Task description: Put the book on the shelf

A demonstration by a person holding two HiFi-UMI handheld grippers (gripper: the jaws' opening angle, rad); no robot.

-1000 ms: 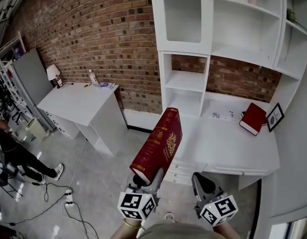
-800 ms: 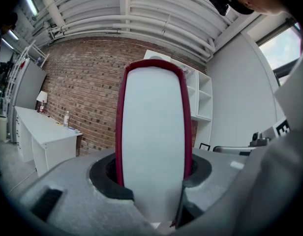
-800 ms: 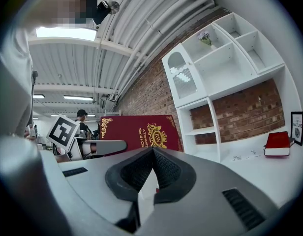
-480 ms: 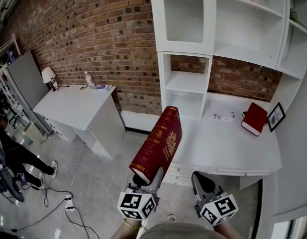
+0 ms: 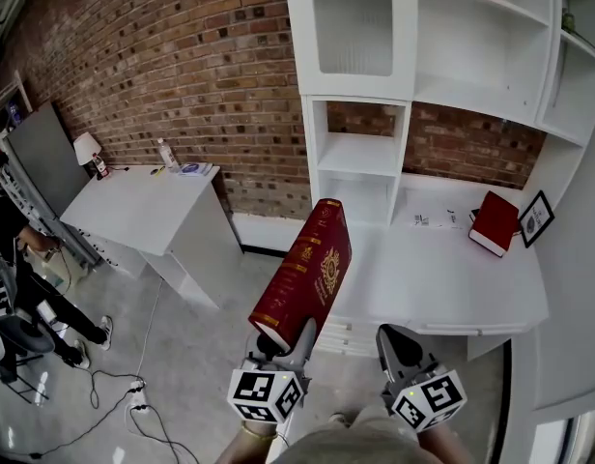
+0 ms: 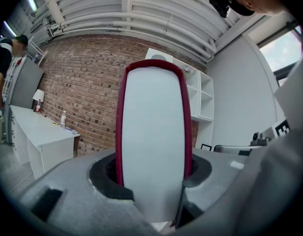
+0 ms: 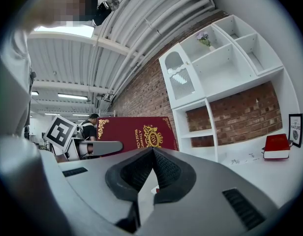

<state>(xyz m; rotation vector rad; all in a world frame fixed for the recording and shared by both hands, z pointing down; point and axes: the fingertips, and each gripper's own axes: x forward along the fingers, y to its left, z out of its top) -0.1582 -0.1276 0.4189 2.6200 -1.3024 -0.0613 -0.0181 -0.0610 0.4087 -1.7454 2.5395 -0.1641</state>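
red hardcover book [image 5: 303, 276] with a gold crest and gold lettering on its cover, held by its lower end in the left gripper [image 5: 278, 344]. in the left gripper view the jaws are spread wide and press on both covers, with the pale page edge facing the camera between them. the book stands up out of the gripper and leans away from the person, its top end toward the tall white shelf unit [image 5: 361, 159]. it is in the air over the grey floor [image 5: 182, 356], just in front of the near edge of the white desk [image 5: 442, 283], and on no shelf.

the right gripper [image 5: 394, 342] hangs just beside the left one, apart from the book. its jaws are pressed together at the tips with nothing between them.

the shelf unit stands against a red-brown brick wall [image 5: 172, 66]. it has open compartments and one cabinet door with a frosted panel [image 5: 352, 29]. a second red book [image 5: 494, 224] lies on the desk, near a small black picture frame [image 5: 535, 218] leaning at the desk's right end.

to the left stands a separate white table [image 5: 143, 209] with a clear bottle [image 5: 164, 154] and a small lamp [image 5: 86, 149] on its far side. a person in dark clothes [image 5: 8, 235] is at the left edge, and black cables [image 5: 133, 399] trail on the floor.
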